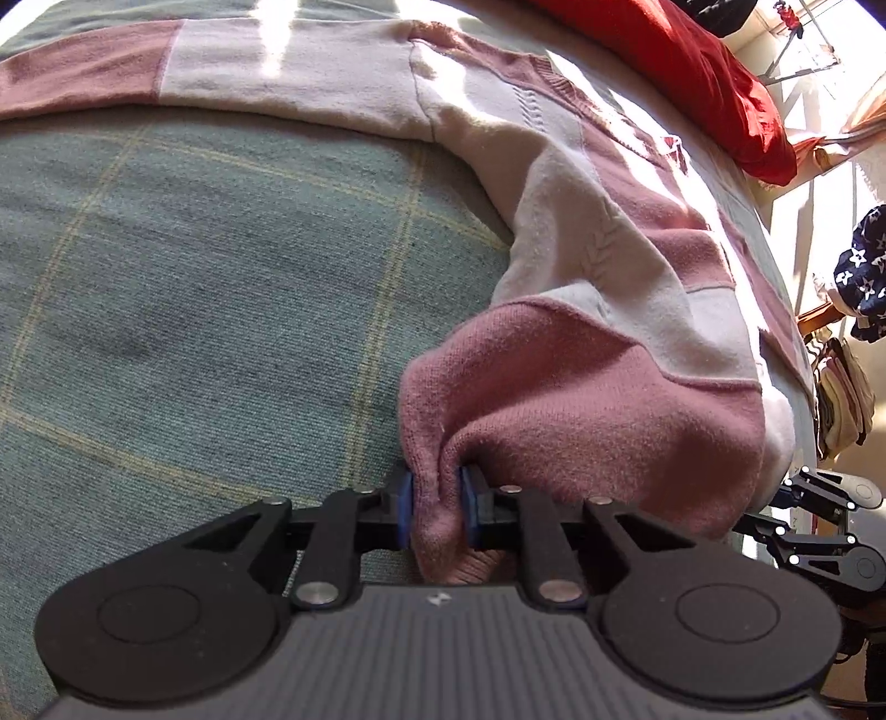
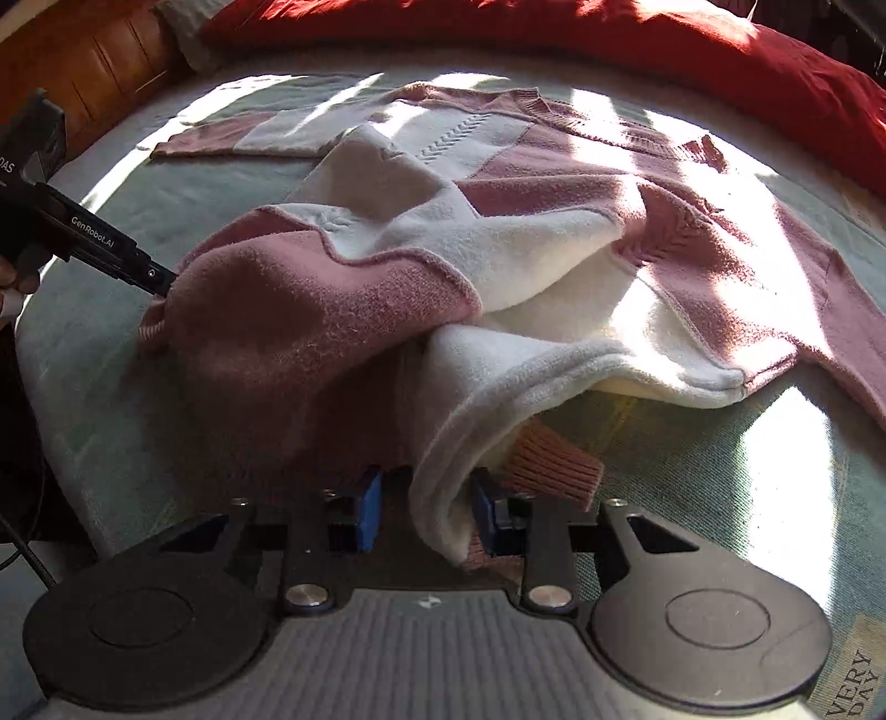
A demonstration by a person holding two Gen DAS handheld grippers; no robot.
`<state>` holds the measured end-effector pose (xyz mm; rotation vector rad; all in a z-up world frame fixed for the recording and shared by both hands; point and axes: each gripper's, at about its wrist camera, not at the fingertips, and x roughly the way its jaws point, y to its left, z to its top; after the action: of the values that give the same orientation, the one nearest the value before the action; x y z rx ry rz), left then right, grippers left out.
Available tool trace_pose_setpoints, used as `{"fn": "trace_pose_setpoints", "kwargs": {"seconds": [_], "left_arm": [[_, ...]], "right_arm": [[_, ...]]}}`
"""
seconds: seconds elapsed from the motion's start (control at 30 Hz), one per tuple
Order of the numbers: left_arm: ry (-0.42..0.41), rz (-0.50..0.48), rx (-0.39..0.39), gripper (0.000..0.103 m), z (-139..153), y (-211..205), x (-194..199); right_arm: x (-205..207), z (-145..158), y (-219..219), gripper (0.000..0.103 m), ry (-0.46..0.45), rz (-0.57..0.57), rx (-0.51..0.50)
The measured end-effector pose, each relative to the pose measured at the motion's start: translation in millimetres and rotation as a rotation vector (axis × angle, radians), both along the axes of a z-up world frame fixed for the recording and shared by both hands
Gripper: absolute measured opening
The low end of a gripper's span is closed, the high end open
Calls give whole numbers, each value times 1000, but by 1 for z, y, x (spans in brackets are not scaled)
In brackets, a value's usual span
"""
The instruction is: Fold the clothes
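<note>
A pink and white knitted sweater [image 2: 498, 232] lies on a bed, its lower part lifted and bunched. In the left wrist view my left gripper [image 1: 436, 507] is shut on a pink fold of the sweater's hem [image 1: 554, 399]. In the right wrist view my right gripper [image 2: 426, 509] has white hem cloth [image 2: 459, 459] hanging between its blue pads [image 2: 370, 512], with a visible gap on the left pad's side. One sleeve [image 1: 138, 72] stretches out flat to the far left. The left gripper [image 2: 160, 283] shows at the sweater's left edge in the right wrist view.
The bed carries a green checked cover [image 1: 194, 266]. A red quilt [image 2: 554, 39] lies along the far side. A wooden headboard [image 2: 94, 55] stands at the back left. Bags and a star-patterned cloth [image 1: 864, 266] hang past the bed's right edge.
</note>
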<state>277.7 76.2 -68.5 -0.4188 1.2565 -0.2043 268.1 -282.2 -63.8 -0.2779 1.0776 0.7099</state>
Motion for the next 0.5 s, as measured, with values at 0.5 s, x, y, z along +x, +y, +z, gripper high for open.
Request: {"fn": "trace_pose_setpoints", "kwargs": {"seconds": [0.5], "left_arm": [[-41, -57, -30, 10, 67, 14, -16]], "right_arm": [[19, 60, -36, 13, 168, -109, 164]]}}
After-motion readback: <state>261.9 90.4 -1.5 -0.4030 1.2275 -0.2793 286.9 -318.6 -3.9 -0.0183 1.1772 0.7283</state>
